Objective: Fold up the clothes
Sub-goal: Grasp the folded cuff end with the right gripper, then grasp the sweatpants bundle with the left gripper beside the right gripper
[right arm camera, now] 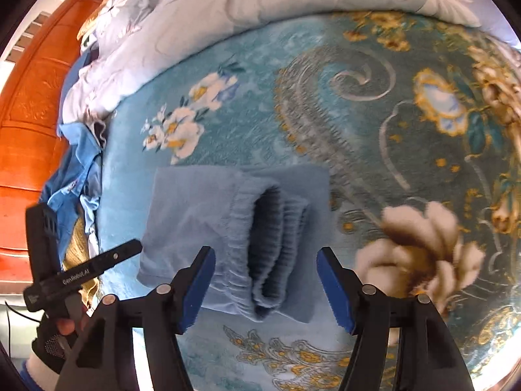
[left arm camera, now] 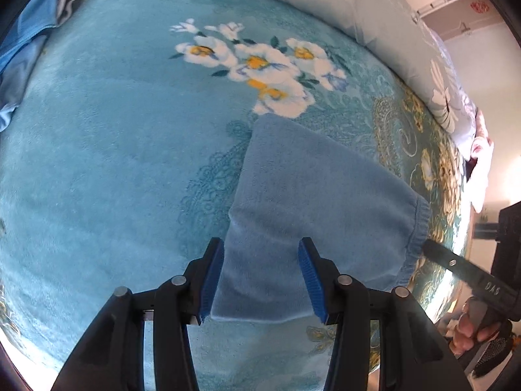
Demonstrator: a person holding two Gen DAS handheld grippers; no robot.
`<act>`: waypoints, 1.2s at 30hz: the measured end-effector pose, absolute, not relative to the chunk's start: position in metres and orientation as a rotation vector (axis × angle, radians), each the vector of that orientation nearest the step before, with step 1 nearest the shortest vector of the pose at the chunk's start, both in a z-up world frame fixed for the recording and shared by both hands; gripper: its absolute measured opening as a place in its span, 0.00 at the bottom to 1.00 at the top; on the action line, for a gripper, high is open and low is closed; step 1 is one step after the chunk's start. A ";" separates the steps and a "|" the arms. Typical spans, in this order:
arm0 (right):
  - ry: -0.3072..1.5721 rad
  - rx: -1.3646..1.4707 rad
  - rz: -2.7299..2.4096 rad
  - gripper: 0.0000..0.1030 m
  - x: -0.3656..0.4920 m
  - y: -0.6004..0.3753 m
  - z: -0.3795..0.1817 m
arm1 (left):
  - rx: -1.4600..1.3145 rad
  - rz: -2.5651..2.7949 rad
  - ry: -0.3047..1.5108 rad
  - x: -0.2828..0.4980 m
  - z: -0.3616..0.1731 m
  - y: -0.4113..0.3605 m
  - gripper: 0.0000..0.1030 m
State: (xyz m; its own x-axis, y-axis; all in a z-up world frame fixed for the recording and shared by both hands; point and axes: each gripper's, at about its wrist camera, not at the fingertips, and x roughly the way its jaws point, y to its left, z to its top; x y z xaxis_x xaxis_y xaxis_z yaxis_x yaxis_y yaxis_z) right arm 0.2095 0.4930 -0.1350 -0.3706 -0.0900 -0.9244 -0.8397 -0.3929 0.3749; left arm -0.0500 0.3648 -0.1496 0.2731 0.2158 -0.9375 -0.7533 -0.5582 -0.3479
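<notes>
While folded blue garment (left arm camera: 312,202) lies on floral blanket (left arm camera: 107,150), L tool (left arm camera: 261,280) straddles its edge, jaws apart; R tool (right arm camera: 265,288) jaws apart, w/ elastic cuff (right arm camera: 270,247) between, not pinched.

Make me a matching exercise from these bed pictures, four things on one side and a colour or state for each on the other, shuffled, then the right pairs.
Things:
1. folded garment
2. blanket
3. right gripper
4. wooden door

Colours or states:
A. orange-brown
B. teal with white and yellow flowers
C. plain light blue, elastic waistband showing
D. jaws open, pressing on nothing

Pairs: 1-C, 2-B, 3-D, 4-A
</notes>
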 end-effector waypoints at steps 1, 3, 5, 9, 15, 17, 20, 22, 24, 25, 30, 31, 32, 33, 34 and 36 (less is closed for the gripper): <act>1.291 -1.320 1.808 0.66 0.208 0.492 -0.139 | -1.686 1.419 0.501 -0.051 -0.151 0.366 0.48; 1.309 -1.349 1.776 0.66 0.202 0.492 -0.152 | -1.687 1.416 0.502 -0.052 -0.153 0.367 0.48; 1.316 -1.352 1.767 0.60 0.199 0.492 -0.159 | -1.695 1.412 0.501 -0.053 -0.156 0.366 0.48; 1.338 -1.334 1.764 0.31 0.198 0.494 -0.159 | -1.708 1.404 0.493 -0.058 -0.161 0.362 0.48; 1.362 -1.291 1.810 0.17 0.200 0.498 -0.146 | -1.714 1.397 0.477 -0.060 -0.160 0.357 0.48; 1.342 -1.276 1.839 0.17 0.204 0.500 -0.137 | -1.712 1.388 0.466 -0.062 -0.159 0.355 0.48; 1.305 -1.299 1.828 0.17 0.214 0.506 -0.136 | -1.710 1.366 0.453 -0.061 -0.158 0.356 0.57; 1.333 -1.325 1.796 0.17 0.219 0.509 -0.148 | -1.702 1.363 0.467 -0.060 -0.160 0.358 0.60; 1.350 -1.343 1.772 0.22 0.221 0.510 -0.157 | -1.708 1.348 0.464 -0.059 -0.162 0.359 0.60; 1.348 -1.347 1.770 0.23 0.221 0.510 -0.160 | -1.710 1.345 0.454 -0.060 -0.162 0.360 0.60; 1.302 -1.340 1.764 0.48 0.224 0.508 -0.160 | -1.711 1.301 0.406 -0.062 -0.165 0.363 0.60; 1.307 -1.334 1.761 0.54 0.226 0.509 -0.160 | -1.711 1.291 0.406 -0.063 -0.167 0.365 0.60; 1.326 -1.325 1.753 0.56 0.229 0.510 -0.163 | -1.710 1.281 0.405 -0.064 -0.169 0.367 0.60; 1.340 -1.320 1.745 0.61 0.231 0.511 -0.165 | -1.711 1.269 0.402 -0.064 -0.172 0.369 0.60; 1.354 -1.315 1.737 0.63 0.233 0.511 -0.168 | -1.716 1.254 0.400 -0.065 -0.176 0.372 0.60; 1.386 -1.303 1.725 0.63 0.236 0.513 -0.174 | -1.734 1.220 0.387 -0.066 -0.185 0.377 0.60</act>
